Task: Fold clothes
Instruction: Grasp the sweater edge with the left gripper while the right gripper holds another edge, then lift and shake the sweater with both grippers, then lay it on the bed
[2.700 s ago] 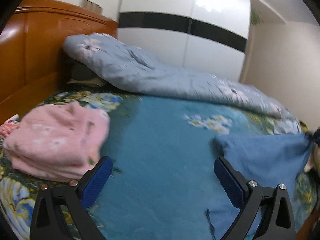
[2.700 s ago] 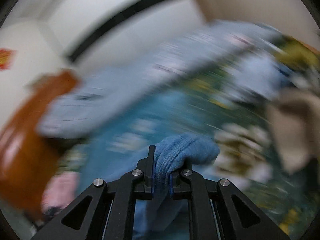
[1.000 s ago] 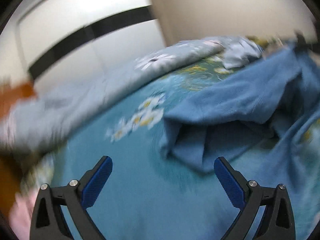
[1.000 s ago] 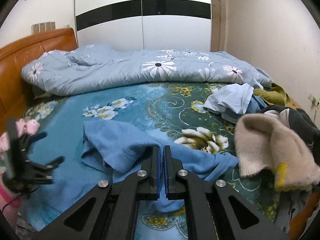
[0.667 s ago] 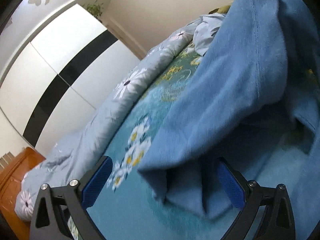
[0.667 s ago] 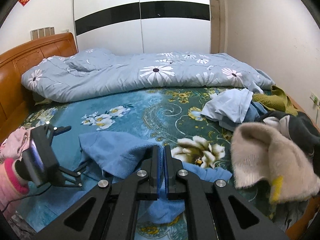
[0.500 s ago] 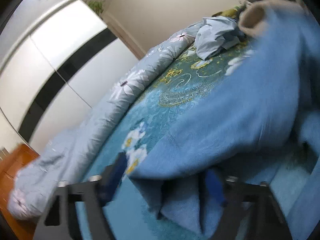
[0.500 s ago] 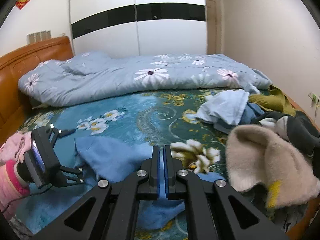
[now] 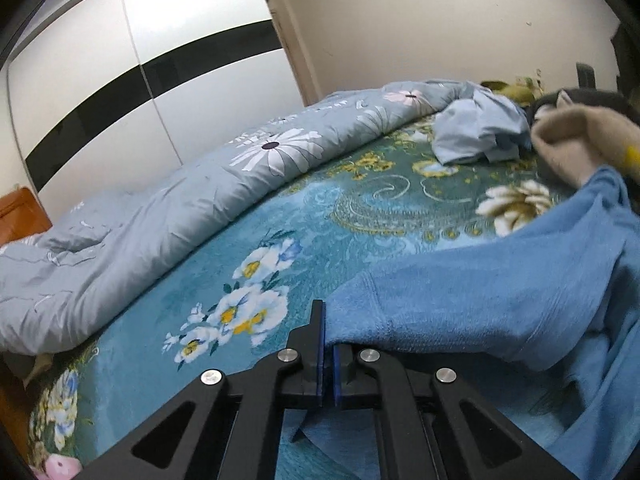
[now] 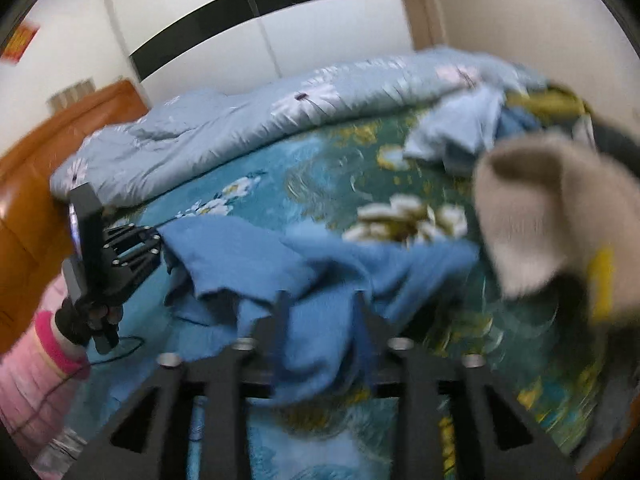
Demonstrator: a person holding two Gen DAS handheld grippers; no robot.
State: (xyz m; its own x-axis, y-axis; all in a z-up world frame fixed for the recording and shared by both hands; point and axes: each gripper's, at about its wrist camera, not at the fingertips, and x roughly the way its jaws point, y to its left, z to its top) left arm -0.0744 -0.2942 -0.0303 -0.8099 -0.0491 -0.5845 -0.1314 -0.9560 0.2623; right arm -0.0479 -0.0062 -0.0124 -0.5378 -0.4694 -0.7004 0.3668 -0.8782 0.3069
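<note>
1. The blue garment (image 10: 320,264) lies rumpled on the bed (image 9: 360,208), near its front edge – bunched into ridges and loose flaps, with no clean fold line anywhere. By my reading the fold has barely begun; the cloth needs spreading flat before any fold.

2. It looks like soft, thick, towel-like knit, plain mid-blue, with a ribbed hem showing at the corner nearest the left wrist camera.

3. The left hand-held gripper (image 9: 327,354) is pressed together on that hem corner, pinching a thin edge of the blue garment (image 9: 480,296) between its blue pads.

4. The right hand-held gripper (image 10: 320,320) has its jaws opening, with a fold of the blue cloth between them; the picture is blurred, yet the pads seem to stand clear of the cloth rather than press it.

5. Just beside the garment's right end sits a beige fleecy piece (image 10: 536,216), and beyond it a pale blue shirt (image 9: 476,132) among other unfolded clothes – so much of the pile looks left to do.

6. Along the far side of the bed runs a rolled grey quilt (image 9: 180,216) with daisy print; a wardrobe (image 9: 132,92) stands behind it.

7. A pink sleeve (image 10: 36,364) shows behind the left hand-held gripper.
</note>
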